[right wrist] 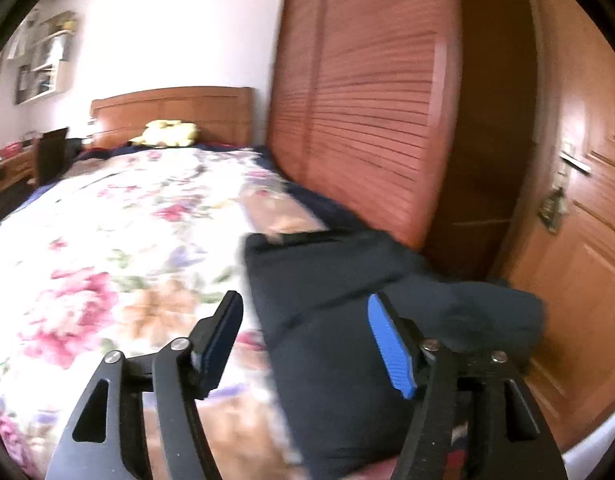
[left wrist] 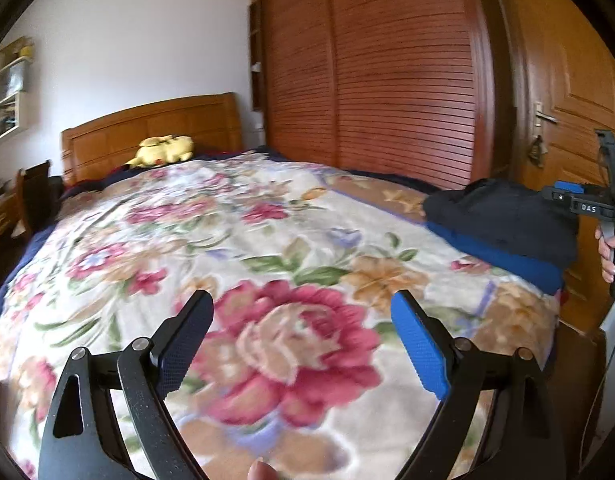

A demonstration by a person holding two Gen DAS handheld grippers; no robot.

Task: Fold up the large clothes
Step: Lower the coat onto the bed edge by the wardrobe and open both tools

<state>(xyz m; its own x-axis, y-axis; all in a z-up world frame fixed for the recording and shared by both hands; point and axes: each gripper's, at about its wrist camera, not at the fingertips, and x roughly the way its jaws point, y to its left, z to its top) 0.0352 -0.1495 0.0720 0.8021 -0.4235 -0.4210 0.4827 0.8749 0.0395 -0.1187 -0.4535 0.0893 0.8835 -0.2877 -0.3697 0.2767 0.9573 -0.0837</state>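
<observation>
A dark navy garment (left wrist: 503,220) with a bright blue band lies folded in a bundle at the right edge of the bed, on the floral blanket (left wrist: 235,240). In the right wrist view the garment (right wrist: 331,320) lies just ahead of my right gripper (right wrist: 305,316), which is open and empty above it. My left gripper (left wrist: 303,308) is open and empty above the middle of the blanket, well left of the garment. The right gripper's body (left wrist: 583,204) shows at the far right of the left wrist view.
A wooden headboard (left wrist: 155,128) and a yellow plush toy (left wrist: 165,150) are at the far end of the bed. A louvred wooden wardrobe (left wrist: 371,72) and a door (left wrist: 567,92) stand close on the right. A chair and desk (left wrist: 31,196) are on the left.
</observation>
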